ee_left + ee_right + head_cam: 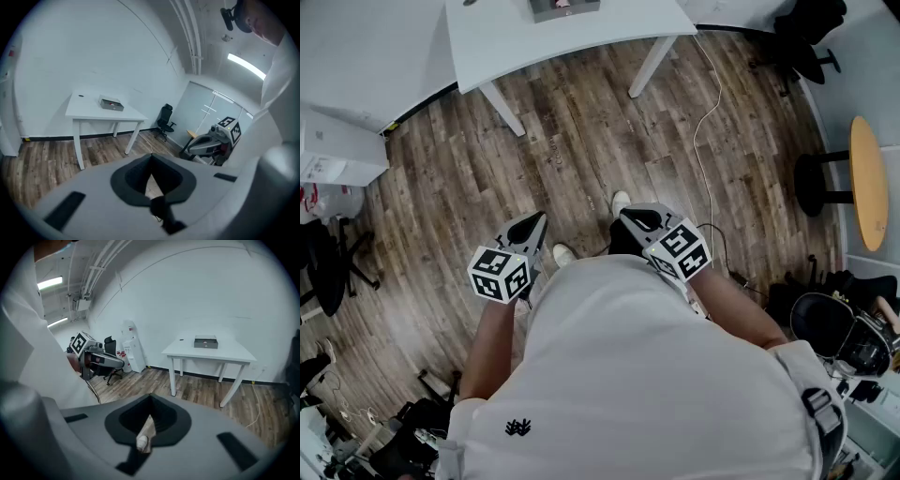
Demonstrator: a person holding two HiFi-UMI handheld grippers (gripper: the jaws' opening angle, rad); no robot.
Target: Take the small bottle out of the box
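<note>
Left gripper and right gripper, both clenched empty, sit well apart from the box on the far worktop; arriving clenched would probably shove it.

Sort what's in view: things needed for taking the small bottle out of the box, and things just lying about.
For the job:
- flat grey box on the white four-legged table
- left claw and right claw, both shut and empty
- the bottle itself cannot be seen

Lying about:
- black wheeled office chair
- round wooden-topped side table
- white boxy cabinet
</note>
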